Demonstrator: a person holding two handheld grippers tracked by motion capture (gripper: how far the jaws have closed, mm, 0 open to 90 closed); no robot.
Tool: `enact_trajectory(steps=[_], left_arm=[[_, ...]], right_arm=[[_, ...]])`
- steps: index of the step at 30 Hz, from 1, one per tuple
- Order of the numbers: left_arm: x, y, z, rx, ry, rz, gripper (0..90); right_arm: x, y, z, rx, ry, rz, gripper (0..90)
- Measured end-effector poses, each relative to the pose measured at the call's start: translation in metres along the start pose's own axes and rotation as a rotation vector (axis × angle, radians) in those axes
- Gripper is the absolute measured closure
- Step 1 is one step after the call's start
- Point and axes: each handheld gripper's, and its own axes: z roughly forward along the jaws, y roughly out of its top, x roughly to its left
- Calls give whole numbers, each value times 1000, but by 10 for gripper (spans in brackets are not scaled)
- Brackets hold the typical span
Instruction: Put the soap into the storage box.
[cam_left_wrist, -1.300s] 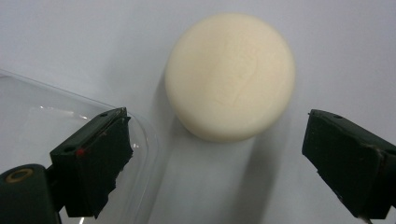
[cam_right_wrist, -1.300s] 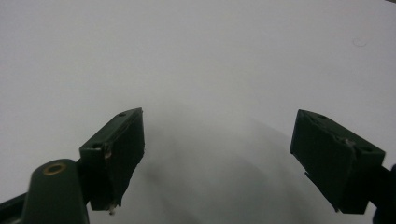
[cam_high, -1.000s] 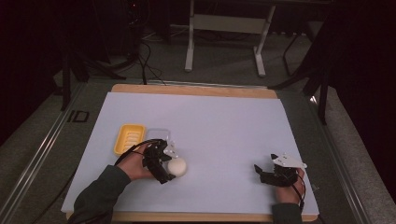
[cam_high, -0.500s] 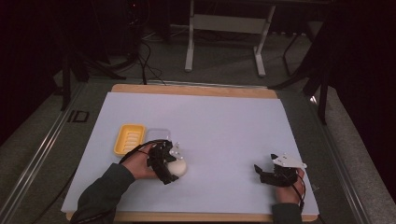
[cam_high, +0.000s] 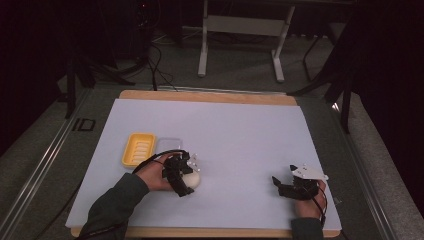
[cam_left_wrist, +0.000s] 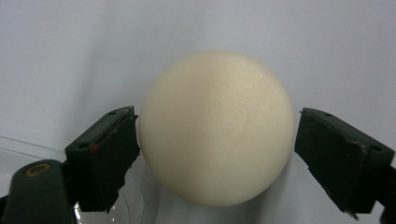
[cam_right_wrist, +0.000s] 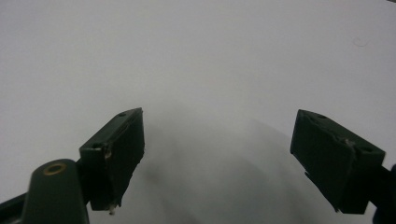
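Your left hand (cam_high: 156, 173) reaches in from the lower left, forearm angled toward the table's middle, holding the left gripper (cam_high: 186, 176) low over the white sheet (cam_high: 240, 135). Its jaws stand spread around the cream ball (cam_left_wrist: 217, 128); one pad looks to touch it, the other stands just apart. The ball rests on the sheet, near the yellow tray (cam_high: 138, 149) and a clear lid (cam_high: 167, 143). Your right hand (cam_high: 309, 202) holds the right gripper (cam_high: 281, 186) at the near right, jaws wide apart, grasping nothing.
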Motion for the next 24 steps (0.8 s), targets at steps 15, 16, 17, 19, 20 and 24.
enact_trajectory(steps=[15,16,17,19,20,24], left_arm=[[2,8,10,60,-34,13,166],[1,9,10,65,-33,17,167],[1,10,10,70,-30,21,168],[1,10,10,73,-29,22,171],[2,11,10,76,-30,21,176],[4,11,10,84,-36,18,213]], right_arm=[[0,0,0,1,1,-1,175],[0,0,0,1,1,-1,175],[0,0,0,1,1,-2,175],[0,0,0,1,0,-1,175],[0,0,0,1,0,-1,175],[0,0,0,1,0,-2,175]])
